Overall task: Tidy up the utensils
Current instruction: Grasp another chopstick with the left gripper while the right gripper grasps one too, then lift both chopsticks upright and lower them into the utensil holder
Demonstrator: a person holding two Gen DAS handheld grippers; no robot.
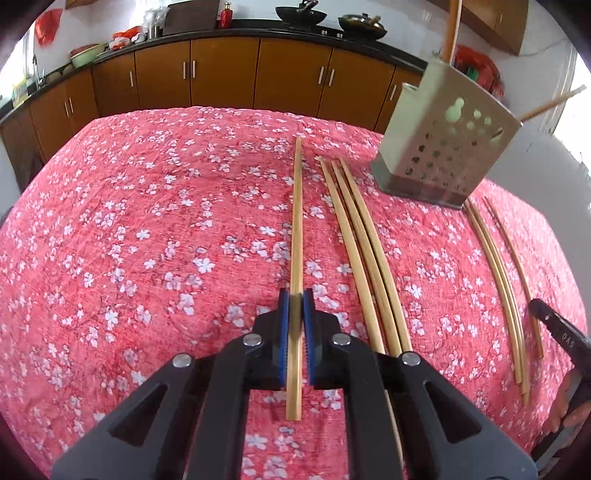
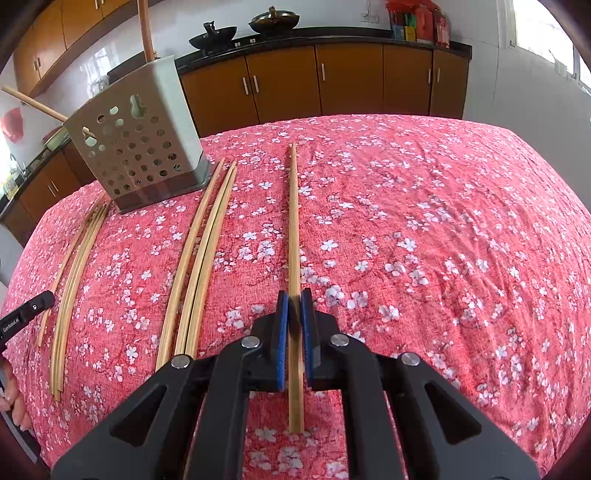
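In the left wrist view my left gripper [image 1: 296, 295] is shut on a bamboo chopstick [image 1: 297, 221] that runs straight ahead over the pink flowered cloth. To its right lie three more chopsticks [image 1: 364, 251] side by side. In the right wrist view my right gripper [image 2: 294, 297] is shut on another chopstick [image 2: 293, 229], also lying lengthwise on the cloth. A perforated metal utensil holder [image 1: 450, 147] [image 2: 140, 147] stands at the far side between the two grippers, with a wooden stick [image 2: 146, 29] standing up in it.
Loose chopsticks lie in groups [image 1: 495, 258] [image 2: 199, 258] [image 2: 74, 273] beside the holder. The flowered tablecloth [image 1: 147, 221] covers the whole table. Brown kitchen cabinets [image 2: 351, 81] and a counter with woks run behind it. A hand [image 2: 14, 402] shows at the left edge.
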